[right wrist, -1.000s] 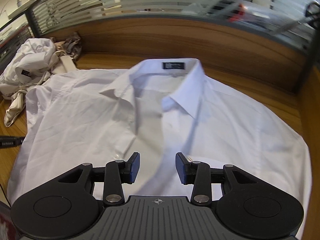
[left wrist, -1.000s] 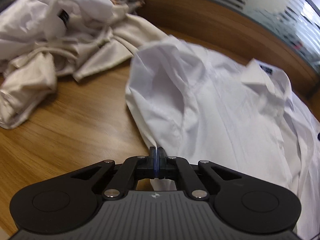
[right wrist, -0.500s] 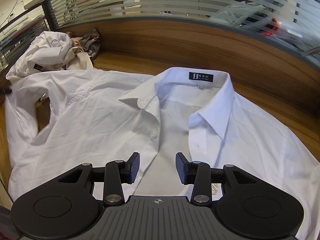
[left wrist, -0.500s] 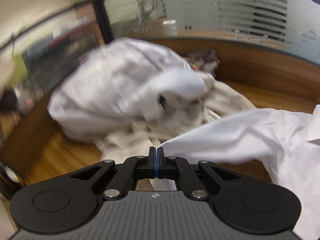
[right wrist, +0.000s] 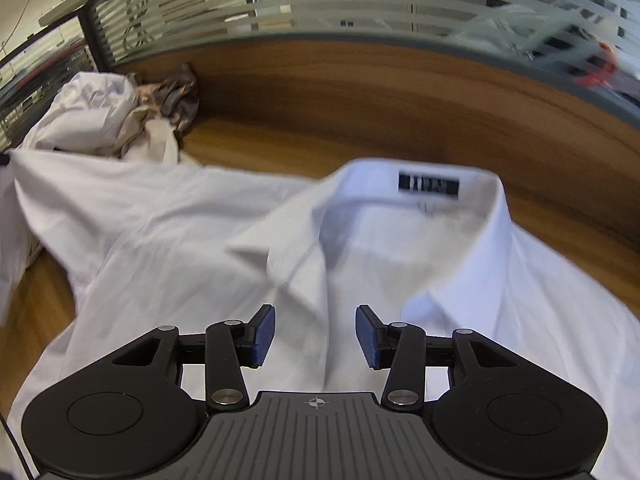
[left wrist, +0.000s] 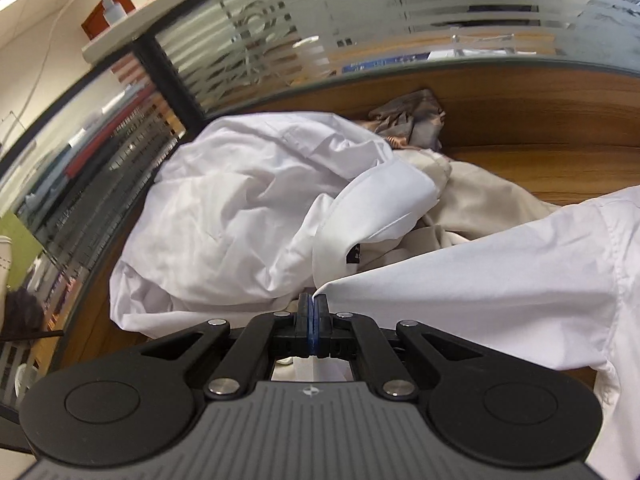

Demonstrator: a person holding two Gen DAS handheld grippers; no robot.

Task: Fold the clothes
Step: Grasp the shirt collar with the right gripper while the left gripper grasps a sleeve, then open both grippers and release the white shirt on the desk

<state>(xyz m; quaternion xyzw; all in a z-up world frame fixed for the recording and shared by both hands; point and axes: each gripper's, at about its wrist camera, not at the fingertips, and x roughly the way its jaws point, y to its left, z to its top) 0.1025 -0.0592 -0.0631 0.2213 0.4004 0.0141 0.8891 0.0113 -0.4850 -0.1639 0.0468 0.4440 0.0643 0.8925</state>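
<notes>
Wooden desk [right wrist: 360, 136] — left tool [left wrist: 312, 312] pinches sleeve [left wrist: 480, 280]; right tool [right wrist: 316, 334] opening, empty, faces collar [right wrist: 428, 188].

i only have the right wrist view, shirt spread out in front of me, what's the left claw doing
Observer: The left claw is shut on the white shirt's sleeve, stretched out sideways.
Operator: anything beyond it
Observer: A crumpled white garment lies right ahead, its small dark label showing.
Operator: and past that
Observer: Beige cloth, then a grey patterned piece against the wooden wall.
</notes>
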